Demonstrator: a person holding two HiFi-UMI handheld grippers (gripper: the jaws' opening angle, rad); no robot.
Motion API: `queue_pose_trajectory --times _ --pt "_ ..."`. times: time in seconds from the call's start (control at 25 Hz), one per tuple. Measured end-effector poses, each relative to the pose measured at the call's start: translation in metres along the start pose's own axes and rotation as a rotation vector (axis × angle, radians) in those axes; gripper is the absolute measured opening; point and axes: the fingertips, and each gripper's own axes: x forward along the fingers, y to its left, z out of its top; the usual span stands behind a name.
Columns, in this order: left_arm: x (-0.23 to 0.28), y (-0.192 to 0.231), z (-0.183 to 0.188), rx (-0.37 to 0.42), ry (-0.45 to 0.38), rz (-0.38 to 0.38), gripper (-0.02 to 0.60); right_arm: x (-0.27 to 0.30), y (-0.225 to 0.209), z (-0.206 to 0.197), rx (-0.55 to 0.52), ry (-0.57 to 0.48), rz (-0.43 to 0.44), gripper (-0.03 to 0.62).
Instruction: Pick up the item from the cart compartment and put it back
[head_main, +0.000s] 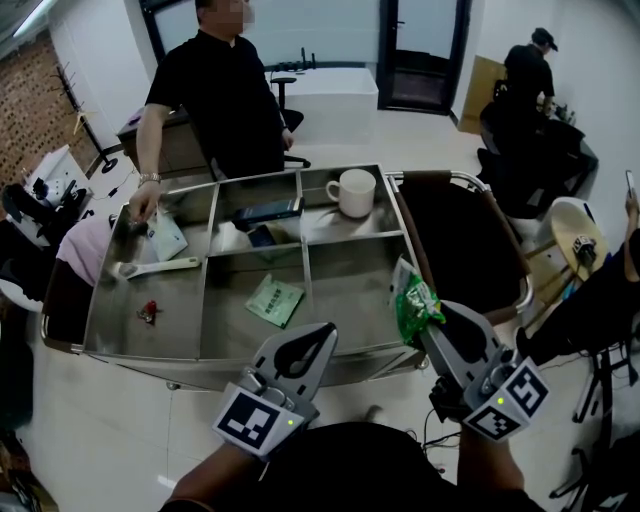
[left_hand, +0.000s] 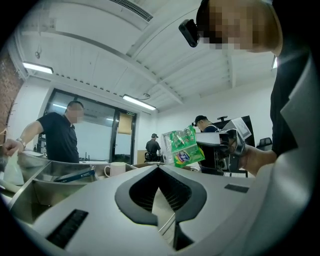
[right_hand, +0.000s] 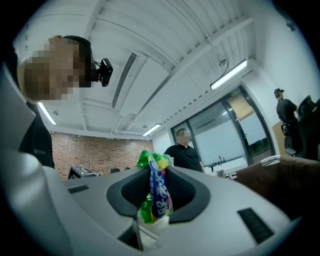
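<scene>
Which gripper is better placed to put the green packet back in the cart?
Right. The right gripper has its jaws clamped on the green packet, at the right edge of the cart. The left gripper is empty, jaws together.

Open room over the near-right compartment (head_main: 355, 290), apparently bare; mug (head_main: 352, 192) behind it, person's hand (head_main: 140, 207) far left.

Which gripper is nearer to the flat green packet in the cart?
Left. The left gripper hovers just in front of the flat green packet; the right gripper, shut on a green snack bag, is farther off to its right.
</scene>
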Motion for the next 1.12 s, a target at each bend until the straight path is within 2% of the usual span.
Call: queue_pose_trajectory --times 0.16,0.32,0.84,1.0,1.12 --pt "0.0 -0.003 0.002 0.006 -0.008 -0.01 0.0 -0.009 0.003 -0.012 -0.017 0.026 -0.009 0.103" --pt "-0.001 -0.003 0.003 0.01 -0.007 -0.001 0.0 -0.014 -0.001 -0.025 0.021 0.039 -0.024 0.103" --pt "0.0 -0.009 0.002 0.054 0.009 -0.011 0.0 -0.012 -0.004 -0.029 0.022 0.05 -0.028 0.103" --pt "-0.004 -0.005 0.01 0.017 -0.045 0.01 0.0 -0.012 -0.004 -0.031 0.022 0.055 -0.028 0.103" --pt "-0.004 -0.002 0.006 0.026 -0.026 0.019 0.0 -0.012 -0.004 -0.034 0.02 0.063 -0.028 0.103"
